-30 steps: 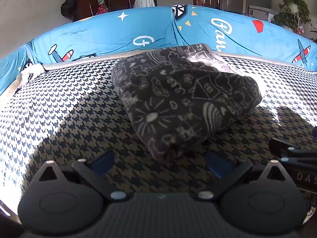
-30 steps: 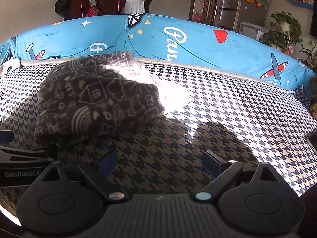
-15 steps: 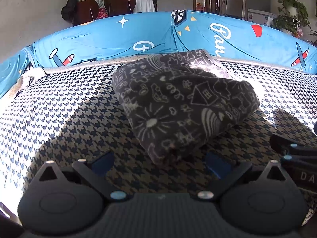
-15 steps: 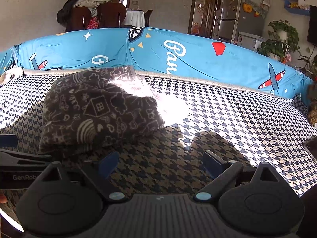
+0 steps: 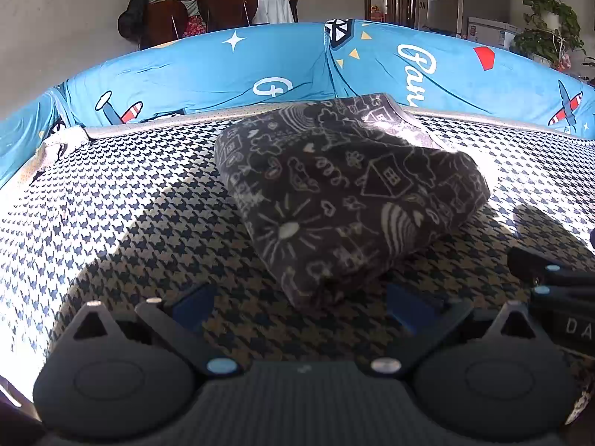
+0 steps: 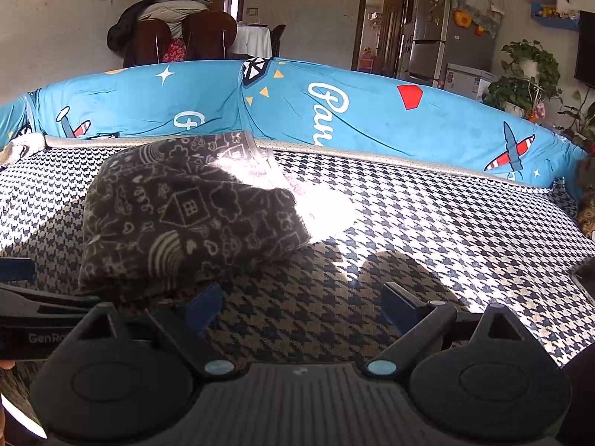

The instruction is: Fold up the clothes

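A dark grey garment with white doodle prints lies folded into a thick bundle on the houndstooth sofa seat. My left gripper is open and empty, its blue fingertips just short of the bundle's near end. My right gripper is open and empty over bare seat, with the same bundle ahead to its left. The right gripper's body shows at the right edge of the left view, and the left gripper's body at the left edge of the right view.
A blue sofa backrest with planes and lettering runs along the far side of the seat. Behind it are chairs with piled coats, a fridge and potted plants. Strong sunlight falls right of the bundle.
Both grippers have lifted and drawn back slightly from the folded bundle, so it sits lower in both views. The bundle itself has not moved. Both stay open.
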`<state>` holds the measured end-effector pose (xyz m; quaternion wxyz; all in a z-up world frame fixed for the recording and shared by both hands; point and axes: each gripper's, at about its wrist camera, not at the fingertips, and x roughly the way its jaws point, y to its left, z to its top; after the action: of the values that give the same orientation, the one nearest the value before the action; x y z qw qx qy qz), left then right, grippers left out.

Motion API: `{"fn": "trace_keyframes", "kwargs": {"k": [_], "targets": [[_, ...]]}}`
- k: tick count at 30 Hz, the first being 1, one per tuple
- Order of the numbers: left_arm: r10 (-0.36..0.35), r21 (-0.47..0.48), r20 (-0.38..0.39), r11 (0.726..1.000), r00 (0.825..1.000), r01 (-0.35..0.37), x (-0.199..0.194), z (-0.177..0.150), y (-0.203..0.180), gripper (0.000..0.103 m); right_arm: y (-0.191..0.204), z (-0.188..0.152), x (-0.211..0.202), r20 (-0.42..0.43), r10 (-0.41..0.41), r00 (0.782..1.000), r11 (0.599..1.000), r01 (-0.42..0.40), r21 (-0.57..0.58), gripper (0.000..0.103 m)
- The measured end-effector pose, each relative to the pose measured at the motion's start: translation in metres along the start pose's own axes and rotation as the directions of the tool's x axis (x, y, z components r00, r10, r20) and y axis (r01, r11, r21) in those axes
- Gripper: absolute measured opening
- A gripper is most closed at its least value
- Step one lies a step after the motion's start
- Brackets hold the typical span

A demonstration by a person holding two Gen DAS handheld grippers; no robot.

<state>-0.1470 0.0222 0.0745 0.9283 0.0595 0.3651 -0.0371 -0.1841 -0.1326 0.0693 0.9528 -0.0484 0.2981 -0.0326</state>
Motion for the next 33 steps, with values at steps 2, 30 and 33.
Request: {"fn": "trace_keyframes", "kwargs": {"k": [2, 30, 33], "targets": [[0.001, 0.0, -0.002, 1.0, 1.0, -0.001, 0.0007, -0.0003, -0.0001, 0.103, 0.0012, -0.0002, -0.0002, 0.002, -0.001, 1.0, 1.0, 0.001, -0.005, 0.093], [0.013, 0.016, -0.005, 1.0, 1.0, -0.013, 0.0014, -0.0001, -0.0038, 0.103, 0.0017, -0.002, 0.0002, 0.006, 0.002, 1.0, 1.0, -0.002, -0.006, 0.093], [0.013, 0.017, -0.006, 1.0, 1.0, -0.013, 0.0015, -0.0001, -0.004, 0.103, 0.0018, -0.0023, 0.0007, 0.004, 0.002, 1.0, 1.0, -0.002, -0.008, 0.093]]}}
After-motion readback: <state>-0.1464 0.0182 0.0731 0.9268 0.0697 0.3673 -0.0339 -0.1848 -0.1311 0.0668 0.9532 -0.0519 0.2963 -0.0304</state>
